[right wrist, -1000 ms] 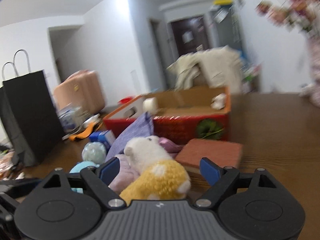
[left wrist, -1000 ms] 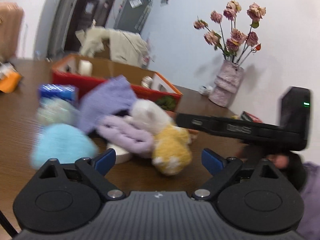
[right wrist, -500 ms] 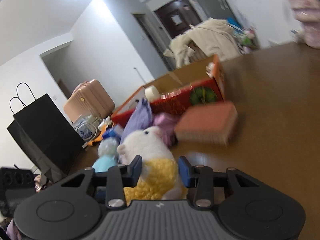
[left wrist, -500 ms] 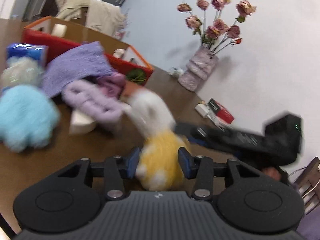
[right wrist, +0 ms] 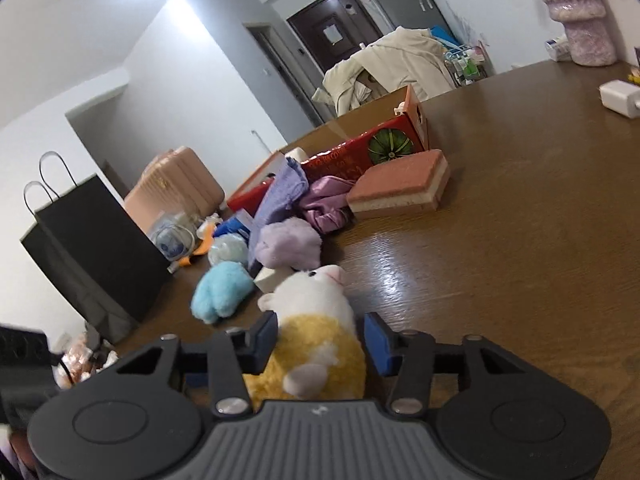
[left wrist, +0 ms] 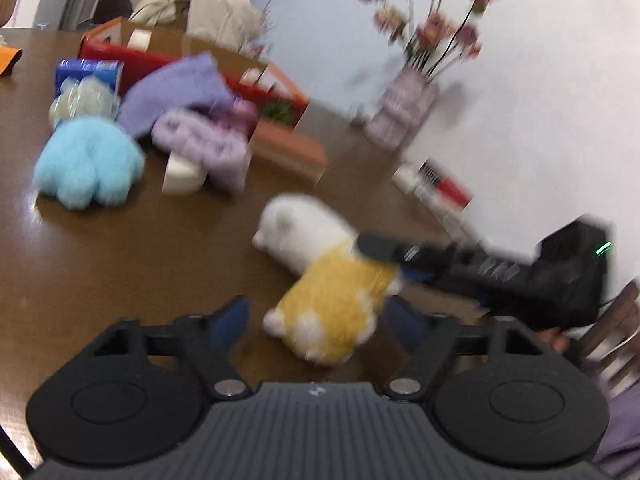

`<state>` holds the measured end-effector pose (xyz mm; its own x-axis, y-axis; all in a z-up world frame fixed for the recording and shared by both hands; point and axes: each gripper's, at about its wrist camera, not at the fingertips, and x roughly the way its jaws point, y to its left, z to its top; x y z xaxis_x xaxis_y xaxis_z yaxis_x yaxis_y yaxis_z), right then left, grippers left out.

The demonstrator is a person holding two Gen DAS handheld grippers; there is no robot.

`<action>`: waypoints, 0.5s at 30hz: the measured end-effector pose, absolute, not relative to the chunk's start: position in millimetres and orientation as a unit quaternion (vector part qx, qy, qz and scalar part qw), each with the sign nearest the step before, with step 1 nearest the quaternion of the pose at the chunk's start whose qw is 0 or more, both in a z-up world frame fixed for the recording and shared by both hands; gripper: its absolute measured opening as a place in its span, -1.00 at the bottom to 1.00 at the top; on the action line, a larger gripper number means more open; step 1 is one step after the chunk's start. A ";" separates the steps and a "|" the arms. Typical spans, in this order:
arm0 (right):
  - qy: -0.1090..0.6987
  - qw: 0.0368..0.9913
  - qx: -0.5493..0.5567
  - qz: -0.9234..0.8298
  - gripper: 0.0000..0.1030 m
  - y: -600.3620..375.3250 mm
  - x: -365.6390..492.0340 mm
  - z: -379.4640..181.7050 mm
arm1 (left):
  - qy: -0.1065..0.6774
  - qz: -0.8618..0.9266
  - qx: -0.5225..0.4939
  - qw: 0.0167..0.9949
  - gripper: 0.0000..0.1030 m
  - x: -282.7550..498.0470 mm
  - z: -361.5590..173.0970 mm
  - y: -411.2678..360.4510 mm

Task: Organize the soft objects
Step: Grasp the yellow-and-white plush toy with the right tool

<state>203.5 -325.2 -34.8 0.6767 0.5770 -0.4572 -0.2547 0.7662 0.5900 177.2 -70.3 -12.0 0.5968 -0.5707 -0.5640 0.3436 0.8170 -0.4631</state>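
While the yellow-and-white plush toy (right wrist: 316, 336) lies on the brown table (right wrist: 520, 264), it is flanked by both grippers. The right gripper (right wrist: 320, 340) is set around the toy's yellow body, its blue pads (right wrist: 265, 334) close against the fur on either side; the jaws are opening, and whether the pads press on the fur cannot be told for sure. The left gripper (left wrist: 316, 322) is held about the toy's yellow rear end, its jaws opening as well, with a gap visible between each blue pad (left wrist: 230, 320) and the plush. In the left wrist view, which is blurred, the right gripper is seen reaching in from the right across the toy's middle. Farther off on the table a light blue plush (left wrist: 86, 162) is found, and beside it a lilac fluffy item (left wrist: 202, 146) resting on a white block (left wrist: 182, 174). Behind these a purple cloth (left wrist: 176, 88) is draped against a red cardboard box (right wrist: 360, 152), and a pink-topped sponge (right wrist: 400, 186) lies just beside the box. A vase of dried roses (left wrist: 404, 112) stands near the wall, well apart from the toy.
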 end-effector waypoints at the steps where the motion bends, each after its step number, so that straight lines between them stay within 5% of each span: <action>1: 0.326 0.881 0.246 0.238 -0.18 -324.6 198.1 -33.8 | 0.365 -0.257 -0.163 0.880 0.08 174.5 -13.7 -68.2; 3: 0.327 0.880 0.239 0.247 -0.18 -323.0 187.1 -32.7 | 0.343 -0.236 -0.177 0.892 -0.16 165.0 -11.0 -59.3; 5: 0.326 0.878 0.242 0.254 -0.18 -323.8 179.3 -32.2 | 0.321 -0.229 -0.184 0.900 -0.15 155.2 -7.1 -52.5; 10: 0.315 0.882 0.244 0.252 -0.17 -325.0 170.9 -26.0 | 0.309 -0.230 -0.215 0.898 0.13 148.6 -6.3 -53.0; 15: 0.320 0.883 0.244 0.243 -0.01 -319.3 174.6 -30.5 | 0.331 -0.220 -0.254 0.882 0.22 163.4 -18.1 -50.8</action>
<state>174.6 -319.3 -30.5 0.6770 0.5854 -0.4462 -0.2733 0.7628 0.5860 163.4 -50.8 -18.1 0.6841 -0.5560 -0.4720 0.2192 0.7740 -0.5941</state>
